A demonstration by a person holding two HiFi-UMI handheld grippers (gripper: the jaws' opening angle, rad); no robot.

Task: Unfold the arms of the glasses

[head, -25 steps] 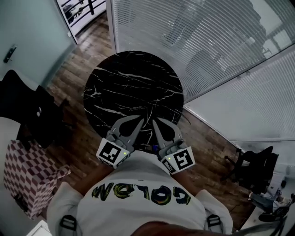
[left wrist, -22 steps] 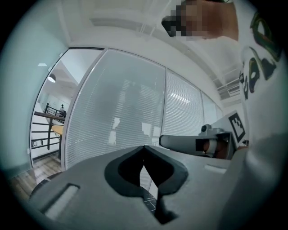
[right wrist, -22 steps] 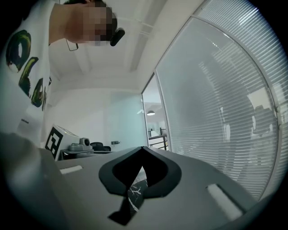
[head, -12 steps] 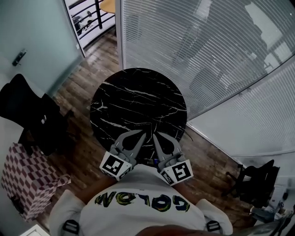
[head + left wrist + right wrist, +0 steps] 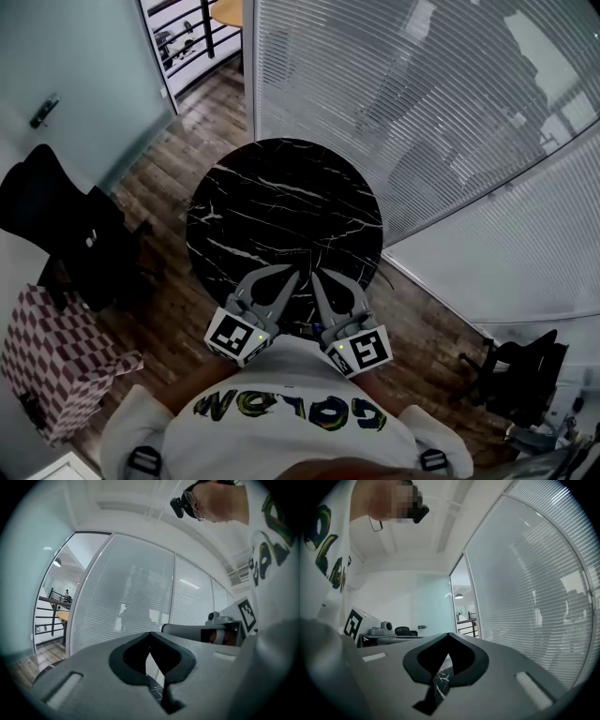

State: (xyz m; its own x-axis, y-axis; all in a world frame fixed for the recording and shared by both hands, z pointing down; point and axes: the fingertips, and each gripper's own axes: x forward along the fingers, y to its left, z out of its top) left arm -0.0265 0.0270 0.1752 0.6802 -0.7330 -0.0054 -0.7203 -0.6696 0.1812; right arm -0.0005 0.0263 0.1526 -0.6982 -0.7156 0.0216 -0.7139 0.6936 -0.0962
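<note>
Both pairs of jaws are sitting pressed together with nothing between them: the left gripper point(image 5: 289, 277) and right gripper point(image 5: 317, 278) are hovering side by side over the near edge of the round black marble table point(image 5: 281, 187). The glasses are not showing in any view, so I cannot tell where they are lying; the grippers may be hiding them. I am judging the main risk as closed jaws nudging a light frame across that slick top and off the near edge, or a hinge being forced. White blinds point(image 5: 422, 112) are running past the far edge, and wooden floor point(image 5: 187, 131) is surrounding the table
</note>
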